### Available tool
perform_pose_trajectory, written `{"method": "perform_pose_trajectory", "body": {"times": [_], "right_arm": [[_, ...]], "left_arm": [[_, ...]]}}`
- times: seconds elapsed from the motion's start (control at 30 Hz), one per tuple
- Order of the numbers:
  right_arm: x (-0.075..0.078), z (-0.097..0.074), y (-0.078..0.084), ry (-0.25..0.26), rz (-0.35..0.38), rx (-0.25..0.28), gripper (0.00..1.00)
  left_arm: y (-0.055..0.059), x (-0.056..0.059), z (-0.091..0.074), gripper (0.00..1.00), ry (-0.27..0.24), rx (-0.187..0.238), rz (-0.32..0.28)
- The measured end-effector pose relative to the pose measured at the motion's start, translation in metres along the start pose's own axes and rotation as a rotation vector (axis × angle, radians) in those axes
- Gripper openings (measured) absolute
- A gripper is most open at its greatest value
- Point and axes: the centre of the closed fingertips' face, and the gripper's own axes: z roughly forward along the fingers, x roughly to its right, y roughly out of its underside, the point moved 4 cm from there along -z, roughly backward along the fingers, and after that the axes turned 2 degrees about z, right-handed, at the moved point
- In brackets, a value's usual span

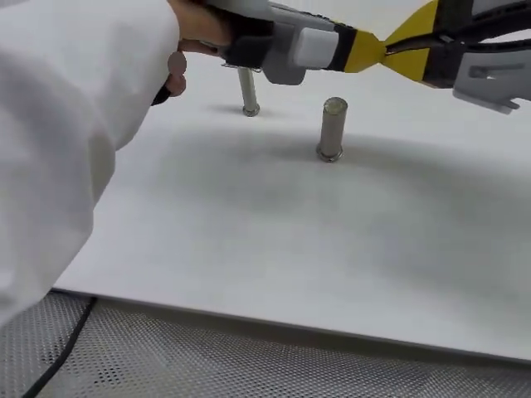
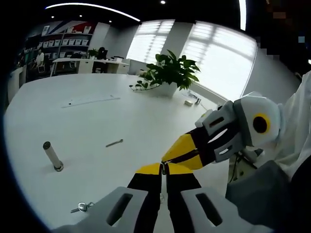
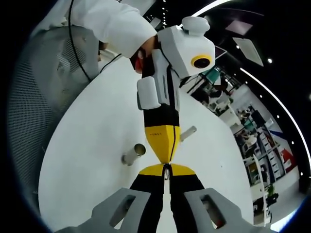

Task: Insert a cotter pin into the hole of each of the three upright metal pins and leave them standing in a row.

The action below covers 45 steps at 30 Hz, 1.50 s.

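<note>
Two upright pins: thick metal pin (image 1: 331,128) near mid-table, thin metal pin (image 1: 248,91) behind it to the left, well apart.
Cotter pins: loose cotter pin (image 2: 114,142) flat on the table (image 1: 249,215); second cotter pin (image 2: 82,208) flat, nearer the camera.
Left: left gripper (image 2: 164,169) has its jaws pressed together; what it pinches is too small to tell.
Right: right gripper (image 3: 166,171) is closed likewise, meeting the left gripper tip to tip above the table, past the thick metal pin.
In the way: white sleeve (image 1: 66,124) covers the head view's left side.
Around: potted plant (image 2: 170,70) at the table's far edge; mesh (image 1: 249,365) and cable (image 1: 62,348) below the near edge.
</note>
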Motion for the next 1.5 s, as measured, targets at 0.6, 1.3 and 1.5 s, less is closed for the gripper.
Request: {"method": "perform_pose_trajectory", "body": {"times": [0.6,1.3,1.5], "right_arm": [[-0.006,-0.004,0.018,-0.078,0.186,-0.014,0.13],[-0.008,-0.008,0.021,-0.26,0.472,0.11,0.15],[-0.014,-0.01,0.014,-0.328,0.497,0.136,0.12]], "left_arm": [[0.002,-0.003,-0.007,0.0,-0.025,-0.017,0.032],[0.003,0.005,-0.026,0.0,0.104,-0.026,0.431],[0.0,0.017,-0.027,0.0,0.181,-0.005,0.506]]}}
